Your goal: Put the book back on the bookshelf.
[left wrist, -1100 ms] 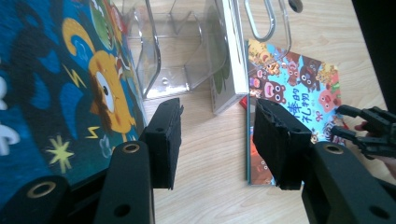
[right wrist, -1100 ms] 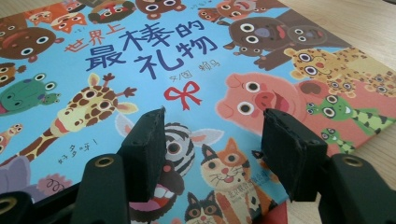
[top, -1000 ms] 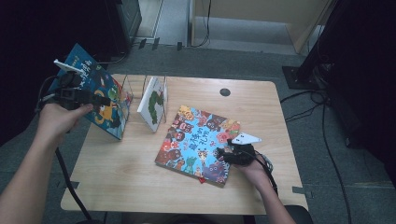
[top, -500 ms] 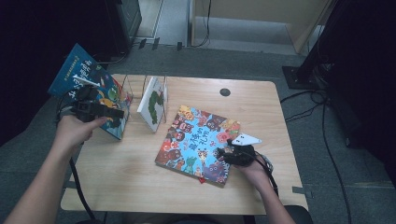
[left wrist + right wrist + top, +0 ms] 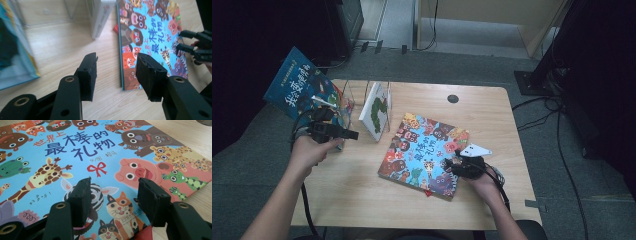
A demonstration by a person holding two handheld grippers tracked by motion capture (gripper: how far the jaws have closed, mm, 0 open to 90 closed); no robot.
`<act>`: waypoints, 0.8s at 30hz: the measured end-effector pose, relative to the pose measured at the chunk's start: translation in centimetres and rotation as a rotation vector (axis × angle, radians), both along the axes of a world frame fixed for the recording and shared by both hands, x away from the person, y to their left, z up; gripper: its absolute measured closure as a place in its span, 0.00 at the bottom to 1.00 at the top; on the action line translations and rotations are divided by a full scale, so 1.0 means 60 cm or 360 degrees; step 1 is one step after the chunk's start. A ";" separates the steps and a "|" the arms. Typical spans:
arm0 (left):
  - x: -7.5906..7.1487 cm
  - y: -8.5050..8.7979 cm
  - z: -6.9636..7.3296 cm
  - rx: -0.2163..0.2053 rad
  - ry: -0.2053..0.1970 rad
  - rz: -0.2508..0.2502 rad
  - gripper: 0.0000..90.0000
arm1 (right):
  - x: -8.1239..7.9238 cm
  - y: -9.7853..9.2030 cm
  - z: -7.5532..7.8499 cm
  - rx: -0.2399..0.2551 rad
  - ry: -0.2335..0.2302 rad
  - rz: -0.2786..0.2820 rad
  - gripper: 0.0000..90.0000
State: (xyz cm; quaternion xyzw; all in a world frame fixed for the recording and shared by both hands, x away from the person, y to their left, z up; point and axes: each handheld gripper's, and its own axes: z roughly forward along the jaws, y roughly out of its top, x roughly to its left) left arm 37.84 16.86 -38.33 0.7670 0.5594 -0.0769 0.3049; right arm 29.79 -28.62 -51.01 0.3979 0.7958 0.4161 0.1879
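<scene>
At the left of the high view, the left gripper (image 5: 343, 134) is over the left part of the wooden table (image 5: 362, 200), just beside the clear rack (image 5: 346, 102) where a dark blue book (image 5: 299, 87) leans, sticking out past the table edge. In the left gripper view its two black jaws stand apart with only bare table wood between them, so this gripper is open and holds nothing; the corner of the blue book (image 5: 15, 50) is near its left jaw but does not touch it. A little more to the right, a white book with a green caterpillar (image 5: 376, 111) stands upright in the same rack. Next comes the colourful animal book (image 5: 424, 147), which lies flat on the middle of the table with its cover up, turned at an angle to the table edges. The right gripper (image 5: 451, 165) is at the lower right corner of this book. In the right gripper view its jaws are also apart, low over the cover of the animal book (image 5: 105, 152) near the zebra and the cat drawings. The jaws have just been closing a little, but the pads do not press on the book, and I cannot tell if the tips touch the cover.
</scene>
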 end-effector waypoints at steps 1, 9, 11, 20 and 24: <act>-0.001 -0.005 -0.006 0.0002 -0.0002 -0.0009 0.58 | 0.000 0.000 0.000 0.0000 -0.0005 -0.0002 0.52; -0.005 -0.035 -0.043 -0.0041 -0.0012 -0.0089 0.59 | 0.001 -0.001 0.000 0.0028 0.0007 -0.0013 0.61; -0.005 -0.043 -0.051 -0.0056 -0.0018 -0.0123 0.60 | -0.001 -0.004 0.001 0.0062 0.0030 -0.0017 0.68; -0.001 -0.070 -0.083 -0.0113 -0.0037 -0.0162 0.62 | -0.008 -0.008 0.002 0.0046 0.0025 -0.0073 0.88; 0.001 -0.078 -0.097 -0.0083 -0.0073 -0.0162 0.60 | -0.009 -0.007 0.002 0.0041 0.0025 -0.0080 0.98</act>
